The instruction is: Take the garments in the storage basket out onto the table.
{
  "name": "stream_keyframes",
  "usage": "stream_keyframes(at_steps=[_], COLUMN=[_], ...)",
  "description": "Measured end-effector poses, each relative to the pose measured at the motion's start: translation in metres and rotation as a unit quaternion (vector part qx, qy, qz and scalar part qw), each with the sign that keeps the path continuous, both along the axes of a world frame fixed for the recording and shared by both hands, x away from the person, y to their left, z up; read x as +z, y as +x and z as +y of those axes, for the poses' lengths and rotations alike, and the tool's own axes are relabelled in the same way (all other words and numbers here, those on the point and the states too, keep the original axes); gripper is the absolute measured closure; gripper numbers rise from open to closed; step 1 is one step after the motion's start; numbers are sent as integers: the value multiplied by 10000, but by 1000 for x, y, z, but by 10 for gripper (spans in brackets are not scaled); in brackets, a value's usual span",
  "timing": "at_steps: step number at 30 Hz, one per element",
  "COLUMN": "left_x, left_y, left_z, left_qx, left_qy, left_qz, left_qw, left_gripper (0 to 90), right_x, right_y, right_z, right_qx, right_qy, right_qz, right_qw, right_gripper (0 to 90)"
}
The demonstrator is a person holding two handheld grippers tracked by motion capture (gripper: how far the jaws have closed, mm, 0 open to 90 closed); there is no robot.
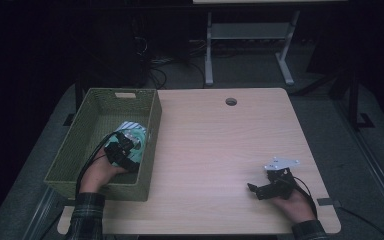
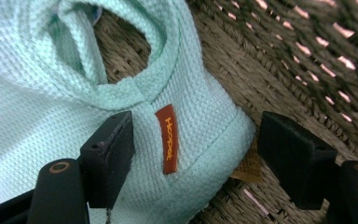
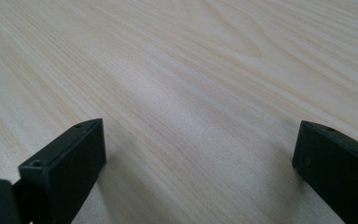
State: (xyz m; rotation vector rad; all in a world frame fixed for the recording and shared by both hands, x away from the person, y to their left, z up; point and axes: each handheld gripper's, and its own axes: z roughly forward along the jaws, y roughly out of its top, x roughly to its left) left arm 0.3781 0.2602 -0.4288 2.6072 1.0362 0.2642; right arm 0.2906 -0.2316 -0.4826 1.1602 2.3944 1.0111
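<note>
While the high view looked down on the wooden table (image 1: 220, 150), the left gripper (image 1: 125, 147) was at the lower left, inside the green woven basket (image 1: 80, 135), over a mint waffle towel (image 1: 137, 132). At the lower right, the right gripper (image 1: 260, 190) rested on the bare wood.

From the left gripper view, the jaws stood wide around the towel's corner (image 2: 196, 140) with its orange label (image 2: 168, 138); the right jaw was apart from the cloth.

From the right gripper view, the jaws stood wide and held nothing above the table (image 3: 191, 70).

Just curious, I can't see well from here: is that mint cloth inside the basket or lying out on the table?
Inside. The cloth lies on the woven floor of the basket, with the left tool open around its corner.
</note>
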Motion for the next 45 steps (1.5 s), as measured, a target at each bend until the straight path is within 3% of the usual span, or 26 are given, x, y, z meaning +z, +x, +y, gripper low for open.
stream_keyframes(at_steps=[1, 10, 11, 14, 15, 19, 28, 34, 38, 45], left_x=[0, -2, -2, -1, 1, 2, 7, 13, 18, 25], left_y=[0, 2, 3, 3, 3, 3, 3, 3, 2, 0], left_z=[0, 3, 3, 5, 5, 6, 12, 19, 23, 32], left_qx=[25, 196, 251, 355, 336, 422, 698, 847, 930, 1057], left_qy=[6, -17, -43, -94, -36, -109, -287, -602, -830, -1263], left_qz=[16, 279, 316, 390, 380, 466, 472, 354, 210, -10], left_qw=[10000, 9994, 9992, 9986, 9987, 9980, 9960, 9940, 9920, 9864], left_gripper=[317, 436, 491, 544, 651, 738, 791, 794, 794, 795], right_x=[0, 0, 0, 0, 0, 0, 0, 0, 0, 0], right_y=[0, 0, 0, 0, 0, 0, 0, 0, 0, 0], right_z=[0, 0, 0, 0, 0, 0, 0, 0, 0, 0], right_qx=[-1, 6, 11, 8, 11, 7, 9, 9, 7, 8], right_qy=[0, 0, -2, 0, -4, 0, -1, -1, 0, 0], right_qz=[1, -7, -11, -10, -12, -10, -9, -10, -8, -9], right_qw=[10000, 10000, 10000, 10000, 10000, 10000, 10000, 10000, 10000, 10000], right_gripper=[23, 23, 23, 23, 23, 23, 23, 23, 23, 23])
